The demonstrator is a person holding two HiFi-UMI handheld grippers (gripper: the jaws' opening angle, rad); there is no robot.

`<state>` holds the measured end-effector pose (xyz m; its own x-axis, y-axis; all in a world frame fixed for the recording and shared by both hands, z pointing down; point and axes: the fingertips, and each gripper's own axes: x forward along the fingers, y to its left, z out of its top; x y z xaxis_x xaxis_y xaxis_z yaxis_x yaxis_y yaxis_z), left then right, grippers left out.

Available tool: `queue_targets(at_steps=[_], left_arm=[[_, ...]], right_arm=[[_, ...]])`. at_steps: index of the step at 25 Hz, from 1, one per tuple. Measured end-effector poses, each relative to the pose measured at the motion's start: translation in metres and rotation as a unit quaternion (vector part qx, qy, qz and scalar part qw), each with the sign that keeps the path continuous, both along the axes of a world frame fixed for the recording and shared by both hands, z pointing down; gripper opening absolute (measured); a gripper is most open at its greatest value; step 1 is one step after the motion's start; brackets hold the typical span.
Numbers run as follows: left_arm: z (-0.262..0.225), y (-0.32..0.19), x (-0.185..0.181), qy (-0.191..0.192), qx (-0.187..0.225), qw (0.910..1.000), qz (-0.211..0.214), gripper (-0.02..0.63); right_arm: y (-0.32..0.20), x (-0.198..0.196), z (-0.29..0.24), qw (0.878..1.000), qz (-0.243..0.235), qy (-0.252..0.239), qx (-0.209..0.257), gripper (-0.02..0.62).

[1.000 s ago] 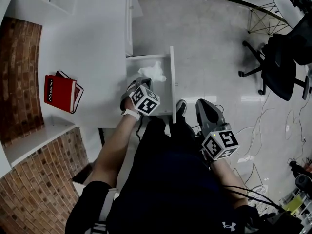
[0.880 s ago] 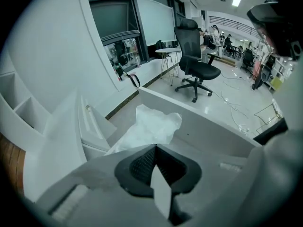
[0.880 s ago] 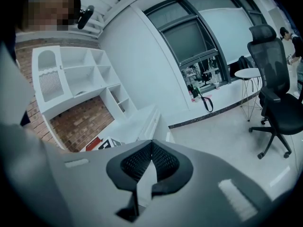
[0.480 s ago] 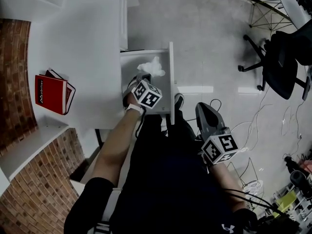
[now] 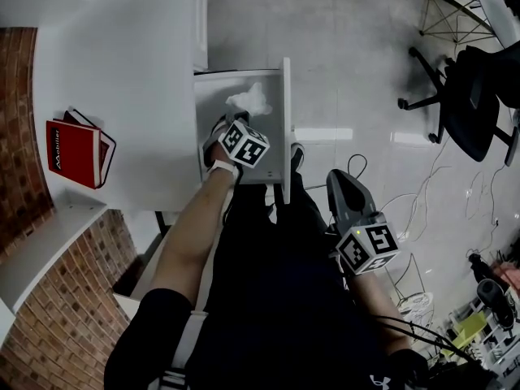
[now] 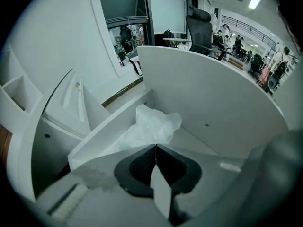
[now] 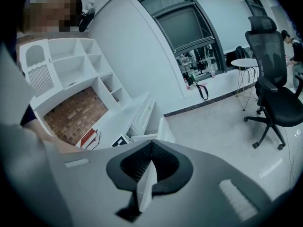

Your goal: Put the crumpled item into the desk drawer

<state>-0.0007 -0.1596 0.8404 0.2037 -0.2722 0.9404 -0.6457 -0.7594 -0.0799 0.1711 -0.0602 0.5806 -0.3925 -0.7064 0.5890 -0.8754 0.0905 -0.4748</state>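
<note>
Little has moved in the last second: our left gripper still hangs over the near end of the open drawer, and our right gripper still sits by our right thigh, above the floor. Both grippers are pressed together with nothing between their jaws. The crumpled item, white and crinkly, lies inside the drawer near its far end, just beyond the left gripper and apart from it. A red book rests on the white bench, left of the drawer.
</note>
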Motion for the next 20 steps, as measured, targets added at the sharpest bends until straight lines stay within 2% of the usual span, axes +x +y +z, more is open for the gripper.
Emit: queue_targets(at_steps=[4, 8, 12, 20], left_arm=[[-0.003, -0.001, 0.001, 0.008, 0.007, 0.9999, -0.008, 0.044], [-0.013, 0.000, -0.002, 0.015, 0.015, 0.9995, -0.024, 0.046], [-0.031, -0.002, -0.002, 0.041, 0.026, 0.9978, -0.044, 0.046], [-0.093, -0.015, 0.003, 0.091, 0.085, 0.9907, -0.054, 0.046]], right_arm=[[-0.003, -0.002, 0.002, 1.000, -0.005, -0.002, 0.003, 0.003], [-0.007, -0.005, -0.002, 1.000, -0.009, -0.004, 0.008, 0.003], [-0.011, -0.011, -0.005, 1.000, -0.017, -0.006, 0.015, 0.003], [-0.023, -0.028, -0.021, 0.998, -0.039, -0.011, 0.042, 0.003]])
